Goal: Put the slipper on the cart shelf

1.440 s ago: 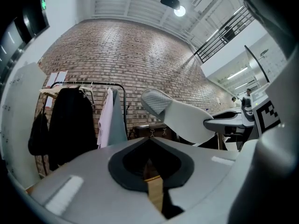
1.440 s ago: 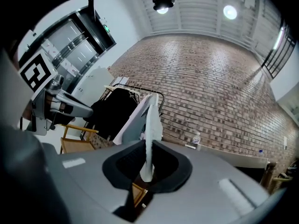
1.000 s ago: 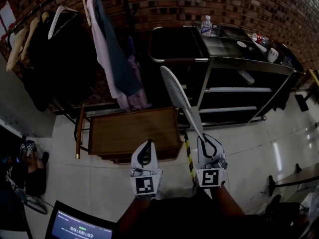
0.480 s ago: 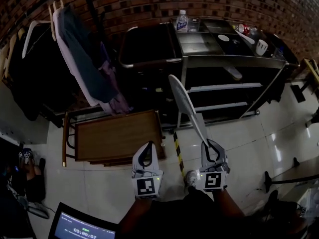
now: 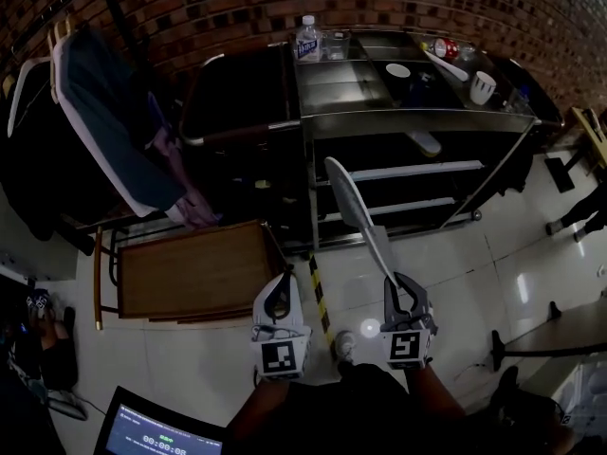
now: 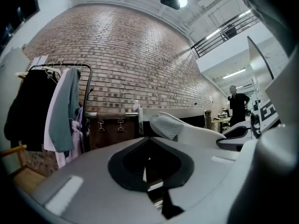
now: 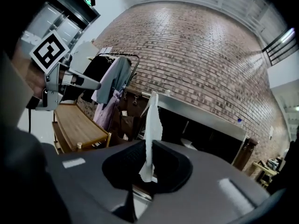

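1. right tool point(image 5: 398, 287) pinching heel end of white flat textured slipper point(image 5: 353, 202), slipper edge-on between jaws.
2. slipper in air above floor, toe pointing at far silver metal cart point(image 5: 417, 117), short of cart shelf point(image 5: 422, 171).
3. left tool point(image 5: 279, 290) pressed together, empty, just left of right tool.
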Demonstrator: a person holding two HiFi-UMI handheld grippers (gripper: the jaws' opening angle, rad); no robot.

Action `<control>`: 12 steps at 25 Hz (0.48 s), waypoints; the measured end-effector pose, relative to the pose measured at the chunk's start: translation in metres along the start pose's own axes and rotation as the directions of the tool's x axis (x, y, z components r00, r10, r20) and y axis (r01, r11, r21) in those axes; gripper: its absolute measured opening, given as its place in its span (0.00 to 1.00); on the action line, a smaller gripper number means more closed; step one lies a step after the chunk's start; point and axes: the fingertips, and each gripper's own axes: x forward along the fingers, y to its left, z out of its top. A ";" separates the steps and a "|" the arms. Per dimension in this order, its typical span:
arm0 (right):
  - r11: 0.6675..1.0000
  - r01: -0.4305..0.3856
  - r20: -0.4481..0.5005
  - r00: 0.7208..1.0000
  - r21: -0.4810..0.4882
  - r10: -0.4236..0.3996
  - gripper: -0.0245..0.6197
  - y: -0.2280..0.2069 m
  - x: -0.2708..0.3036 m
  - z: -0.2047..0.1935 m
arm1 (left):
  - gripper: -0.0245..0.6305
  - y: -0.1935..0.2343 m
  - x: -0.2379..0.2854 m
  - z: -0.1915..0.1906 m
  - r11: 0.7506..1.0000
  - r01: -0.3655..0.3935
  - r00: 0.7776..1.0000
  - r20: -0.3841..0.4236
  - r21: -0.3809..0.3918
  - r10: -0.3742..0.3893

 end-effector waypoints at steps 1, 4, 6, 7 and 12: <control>1.000 -0.001 -0.006 1.000 0.005 0.001 0.09 -0.006 0.002 -0.006 | 0.06 -0.005 0.006 -0.002 1.000 0.004 1.000 -0.001 0.001 -0.004; 1.000 0.003 -0.023 1.000 0.025 -0.002 0.09 -0.022 0.010 -0.023 | 0.06 -0.020 0.024 -0.007 1.000 0.013 1.000 -0.002 -0.007 -0.013; 0.999 0.003 -0.037 0.999 0.037 -0.002 0.09 -0.033 0.017 -0.032 | 0.06 -0.028 0.036 -0.010 1.000 0.018 1.000 -0.001 -0.006 -0.018; 0.999 0.002 -0.043 0.999 0.041 -0.001 0.09 -0.037 0.021 -0.036 | 0.06 -0.031 0.041 -0.011 1.000 0.021 1.000 -0.002 -0.001 -0.021; 0.998 -0.015 -0.048 0.999 0.063 0.018 0.09 -0.051 0.043 -0.045 | 0.06 -0.036 0.063 -0.014 1.000 0.015 1.000 -0.015 -0.001 -0.015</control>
